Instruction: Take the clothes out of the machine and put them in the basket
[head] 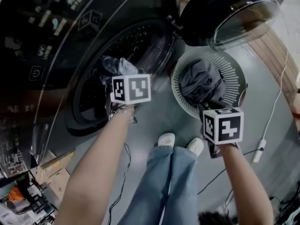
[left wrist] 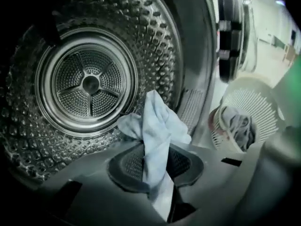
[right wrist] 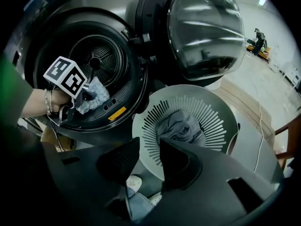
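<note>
A pale blue cloth [left wrist: 155,135] was clamped between the jaws of the left gripper [left wrist: 156,166], at the mouth of the machine's steel drum [left wrist: 89,84]. Just beside the machine, near its open round door [right wrist: 202,27], stood a white slatted basket [right wrist: 221,124] holding grey clothes [right wrist: 181,128]. The right gripper [right wrist: 149,161] hovered above the basket, its jaws slightly apart and gripping nothing.

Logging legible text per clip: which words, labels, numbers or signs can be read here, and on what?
Nothing reads as words.
Control panel: white print, too blurred; only a power symbol is recognisable.
Yellow sticker below the drum opening: too small to read.
</note>
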